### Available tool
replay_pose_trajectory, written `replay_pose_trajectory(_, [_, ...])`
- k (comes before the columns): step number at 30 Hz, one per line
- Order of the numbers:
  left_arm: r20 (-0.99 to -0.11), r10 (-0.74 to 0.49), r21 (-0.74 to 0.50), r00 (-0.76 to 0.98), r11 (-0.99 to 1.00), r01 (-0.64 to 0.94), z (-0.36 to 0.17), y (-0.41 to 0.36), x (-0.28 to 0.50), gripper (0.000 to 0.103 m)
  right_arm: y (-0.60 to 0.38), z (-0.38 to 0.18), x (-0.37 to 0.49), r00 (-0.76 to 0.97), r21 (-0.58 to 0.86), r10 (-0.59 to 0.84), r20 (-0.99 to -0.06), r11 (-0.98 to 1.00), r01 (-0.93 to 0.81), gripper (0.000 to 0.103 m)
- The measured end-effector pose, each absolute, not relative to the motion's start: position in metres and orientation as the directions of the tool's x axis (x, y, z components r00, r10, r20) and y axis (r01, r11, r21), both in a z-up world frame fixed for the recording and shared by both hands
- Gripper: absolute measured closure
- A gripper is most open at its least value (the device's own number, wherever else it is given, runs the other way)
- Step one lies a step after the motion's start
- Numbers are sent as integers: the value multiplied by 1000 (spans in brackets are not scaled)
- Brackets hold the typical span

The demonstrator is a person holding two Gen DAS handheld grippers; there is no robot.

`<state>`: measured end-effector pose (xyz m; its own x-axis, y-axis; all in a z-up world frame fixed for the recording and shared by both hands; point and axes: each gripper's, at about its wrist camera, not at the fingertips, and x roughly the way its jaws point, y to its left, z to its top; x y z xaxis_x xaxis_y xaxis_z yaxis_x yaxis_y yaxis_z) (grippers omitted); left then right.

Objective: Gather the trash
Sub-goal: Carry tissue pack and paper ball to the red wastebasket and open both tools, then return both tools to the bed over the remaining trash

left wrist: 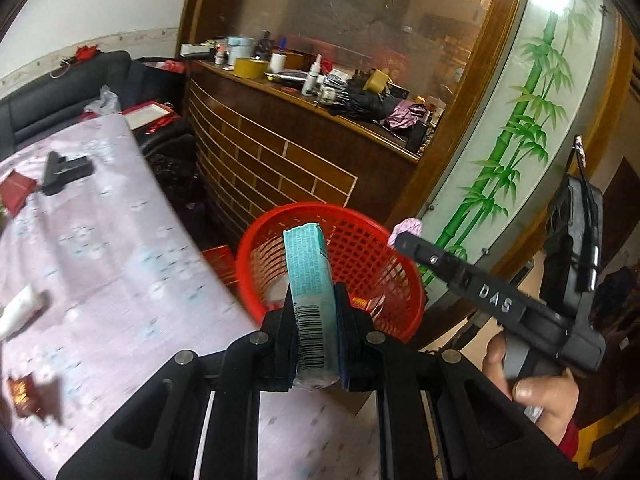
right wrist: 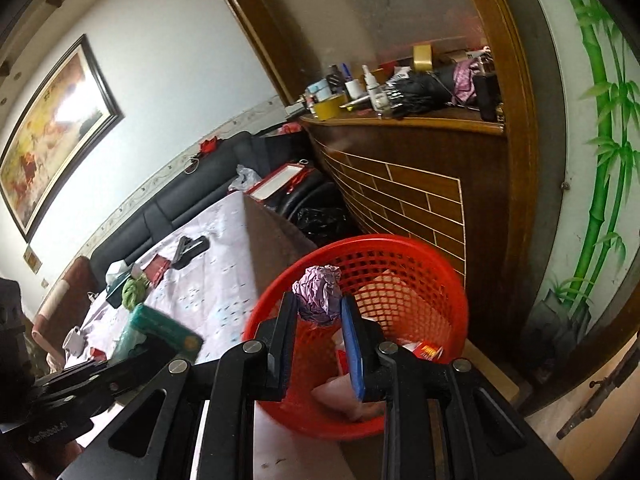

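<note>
A red mesh trash basket (left wrist: 372, 264) stands on the floor beside the table; the right wrist view looks into it (right wrist: 420, 280), with several pieces of trash inside. My left gripper (left wrist: 314, 308) is shut on a teal carton (left wrist: 310, 276) with a barcode, held over the basket's near rim. My right gripper (right wrist: 320, 312) is shut on a crumpled pink paper ball (right wrist: 318, 292) above the basket opening. From the left wrist view, the right gripper (left wrist: 400, 236) shows at right with the pink ball (left wrist: 406, 226) at its tip. The teal carton shows in the right wrist view (right wrist: 164, 330).
The table with a pink floral cloth (left wrist: 100, 248) carries a black tool (left wrist: 66, 170), red packets (left wrist: 16, 192), a white tube (left wrist: 20, 312) and a brown wrapper (left wrist: 30, 396). A wooden cabinet (left wrist: 280, 168) cluttered on top stands behind the basket. A bamboo-painted glass panel (left wrist: 516, 128) is at right.
</note>
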<state>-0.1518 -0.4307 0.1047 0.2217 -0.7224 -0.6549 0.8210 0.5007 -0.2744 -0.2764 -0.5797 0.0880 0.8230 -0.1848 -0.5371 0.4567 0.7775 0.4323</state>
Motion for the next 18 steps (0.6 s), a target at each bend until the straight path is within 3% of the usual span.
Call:
replay_pose_trajectory(2, [-651,-727,-286,217,500,817,101,-445,-146,83,-589,85,-272,816,432,-188,-546,772,466,78])
replay_pose_trajectory(3, [-654,-724,-291,218,507,811,98,-450,-144,66,-595,84,-271,813,429,-191,-550,771,471,76])
replay_pose_trajectory(5, [-652,-725,-302,222,517,801,96,-452,-141,52,-604,81,-269,802,424,-200,-562,763,487,49])
replay_pose_trajectory(10, [-663,-709,-304,239,547,780,96,-434,-136,52,-614,81,-278,804,425,-216,-554,757,496,47])
replay_pose_trajectory(18, [-644,-665,-211,378,629,748,111,-355,-145,52,-564,93,-276,832,408,-144,-536,818,405,47])
